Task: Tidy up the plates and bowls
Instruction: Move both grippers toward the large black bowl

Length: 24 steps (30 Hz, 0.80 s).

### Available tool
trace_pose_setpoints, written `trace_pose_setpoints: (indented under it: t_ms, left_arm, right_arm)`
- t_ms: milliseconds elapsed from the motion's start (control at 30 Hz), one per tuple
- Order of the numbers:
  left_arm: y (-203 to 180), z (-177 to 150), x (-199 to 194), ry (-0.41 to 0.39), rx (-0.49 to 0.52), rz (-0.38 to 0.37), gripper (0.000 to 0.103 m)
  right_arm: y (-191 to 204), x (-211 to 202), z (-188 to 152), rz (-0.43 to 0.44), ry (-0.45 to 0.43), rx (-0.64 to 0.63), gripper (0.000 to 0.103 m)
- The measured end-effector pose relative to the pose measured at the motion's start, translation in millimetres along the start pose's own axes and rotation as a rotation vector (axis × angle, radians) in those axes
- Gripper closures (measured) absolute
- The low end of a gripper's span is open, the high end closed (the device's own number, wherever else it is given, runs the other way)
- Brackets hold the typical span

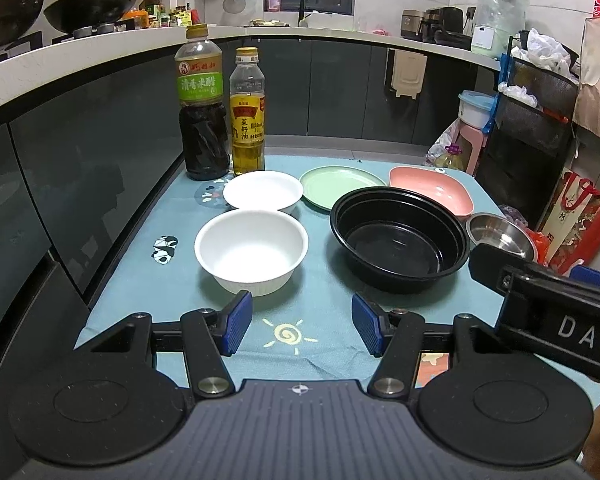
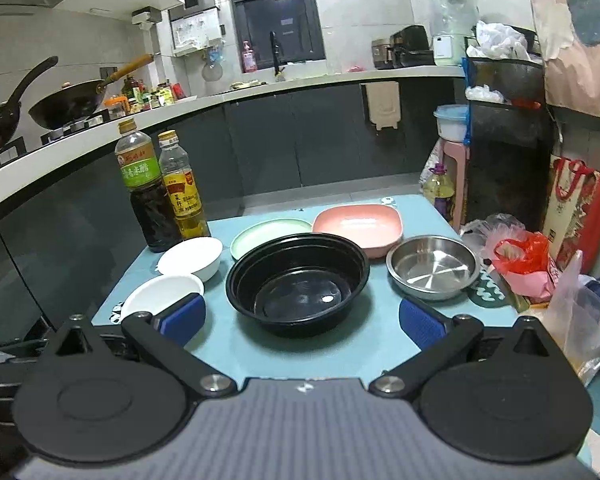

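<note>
**Mia:** Where is the near white bowl (image 1: pixel 251 250)?

**Ben:** In the left wrist view it sits in the middle, just above the left gripper (image 1: pixel 302 325) and a bit to its left. That gripper is wide and holds nothing.

**Mia:** And the right gripper (image 2: pixel 302 319)?

**Ben:** It is wide too, and empty. In its own view the black bowl (image 2: pixel 298 282) sits right above the gap between its blue pads.

**Mia:** So who goes for what?

**Ben:** The left one looks nearer the white bowl, the right one nearer the black bowl. The green plate (image 1: pixel 342 188), pink dish (image 1: pixel 430 188) and steel bowl (image 2: pixel 434 266) lie farther up the blue table (image 1: pixel 320 300).
</note>
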State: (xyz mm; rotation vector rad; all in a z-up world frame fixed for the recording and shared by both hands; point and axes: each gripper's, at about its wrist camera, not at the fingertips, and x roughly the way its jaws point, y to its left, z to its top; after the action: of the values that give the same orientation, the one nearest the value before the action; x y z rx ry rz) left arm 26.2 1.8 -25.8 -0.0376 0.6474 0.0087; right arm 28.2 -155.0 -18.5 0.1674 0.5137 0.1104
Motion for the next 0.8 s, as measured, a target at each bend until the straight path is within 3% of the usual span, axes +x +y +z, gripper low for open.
trace_pose_setpoints:
  t_ms: [167,800]
  left_arm:
    - [0.8,0.8,3.9,0.010,-0.001,0.006,0.051]
    - [-1.1,2.7,19.0,0.032,-0.006,0.016,0.051]
  right_arm:
    - [-0.4,4.2,-0.8,0.025,0.006,0.005,0.043]
    - [-7.3,18.1,-3.3,-0.029,0.039,0.017,0.043]
